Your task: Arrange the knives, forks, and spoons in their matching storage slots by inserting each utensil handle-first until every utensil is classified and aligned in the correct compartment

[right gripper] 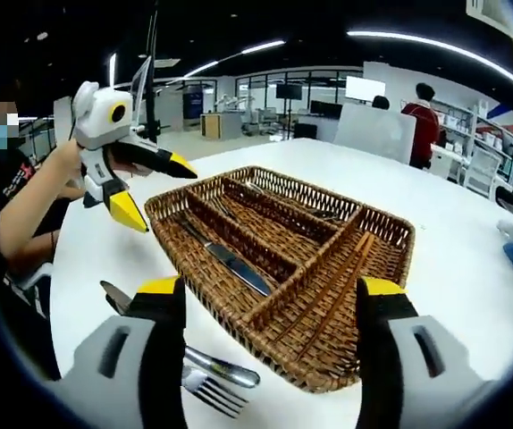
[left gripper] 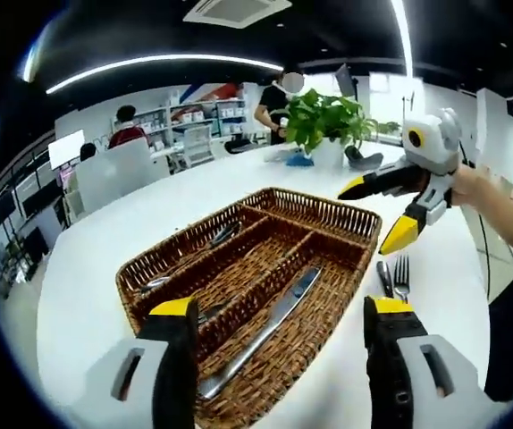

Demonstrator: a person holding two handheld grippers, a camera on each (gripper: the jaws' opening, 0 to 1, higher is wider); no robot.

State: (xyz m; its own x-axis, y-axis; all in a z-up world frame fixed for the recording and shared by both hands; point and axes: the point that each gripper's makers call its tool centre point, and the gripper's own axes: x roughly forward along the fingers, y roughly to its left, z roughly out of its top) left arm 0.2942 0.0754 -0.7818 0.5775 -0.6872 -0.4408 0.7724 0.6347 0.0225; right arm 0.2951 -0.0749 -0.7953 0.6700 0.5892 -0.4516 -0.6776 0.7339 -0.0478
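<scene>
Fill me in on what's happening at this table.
A person holds a two-jaw gripper in each hand over a white table, sorting cutlery into a wicker cutlery tray. Both the left gripper and the right gripper are open and empty, hovering on opposite sides of the tray. A knife already lies in one long compartment, and more utensils rest in the others. A fork and another utensil still lie on the table beside the tray, waiting to be slotted in.

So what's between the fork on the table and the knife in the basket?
In the left gripper view, the basket's woven wall stands between the fork on the table and the knife inside. The right gripper view shows the same.
</scene>
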